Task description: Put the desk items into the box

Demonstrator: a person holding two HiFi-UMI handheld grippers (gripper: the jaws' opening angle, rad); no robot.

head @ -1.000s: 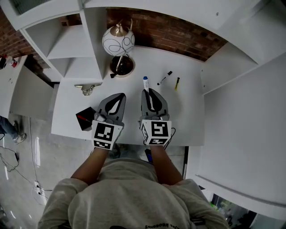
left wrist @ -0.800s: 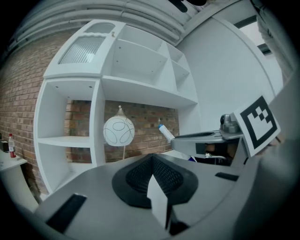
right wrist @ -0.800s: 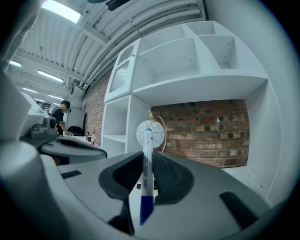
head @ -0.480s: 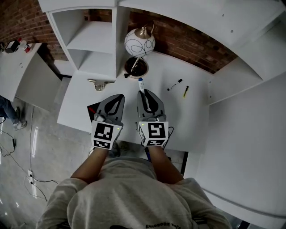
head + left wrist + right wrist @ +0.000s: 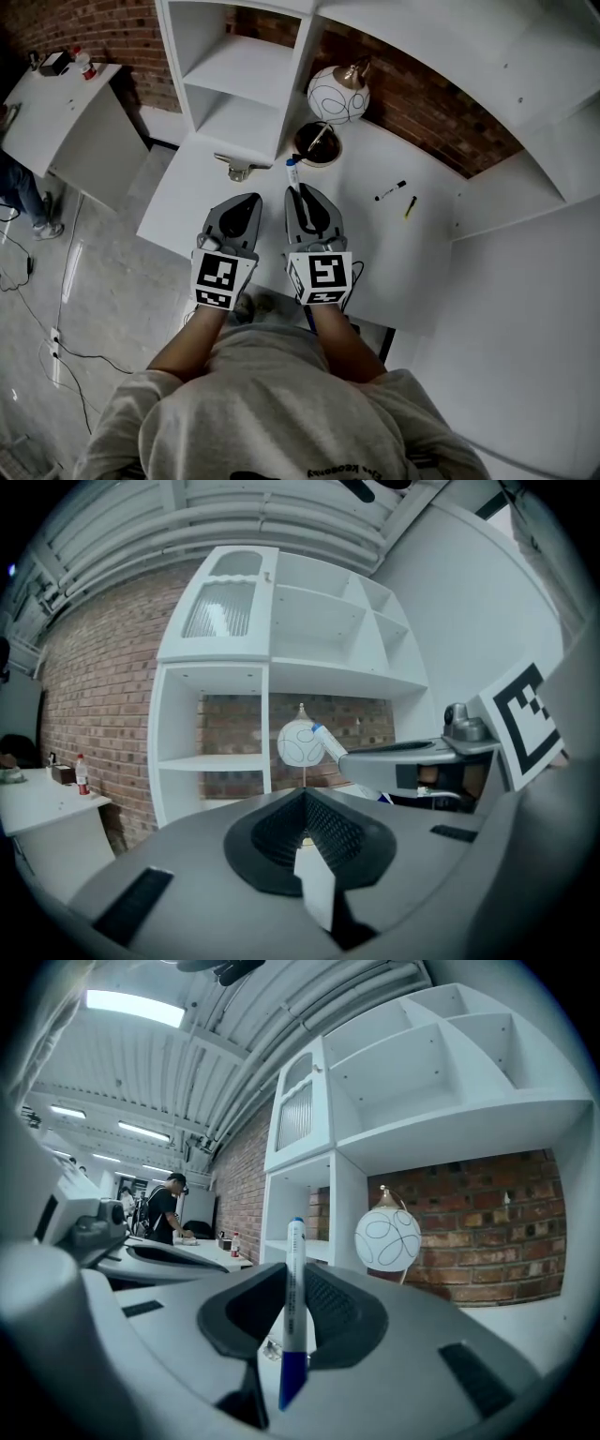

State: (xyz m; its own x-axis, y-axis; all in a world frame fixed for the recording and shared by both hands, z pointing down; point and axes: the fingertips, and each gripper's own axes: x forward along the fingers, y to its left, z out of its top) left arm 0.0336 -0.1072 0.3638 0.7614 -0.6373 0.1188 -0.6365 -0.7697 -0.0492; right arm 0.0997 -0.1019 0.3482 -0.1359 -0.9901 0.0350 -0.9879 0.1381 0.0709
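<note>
Being light, stiff and probably slippery, the marker [image 5: 294,1251] is pinched mid-barrel between the jaws of the right gripper [image 5: 296,1288], while those of the left gripper [image 5: 306,803] are pressed together empty.

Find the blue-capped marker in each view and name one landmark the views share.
Head view: the marker juts from the jaws of the right gripper, centre.
Left gripper view: marker right of centre, blue tip against the lamp globe.
Right gripper view: marker centre, upright between the jaws.
Shared landmark: the lamp globe, in all three.
</note>
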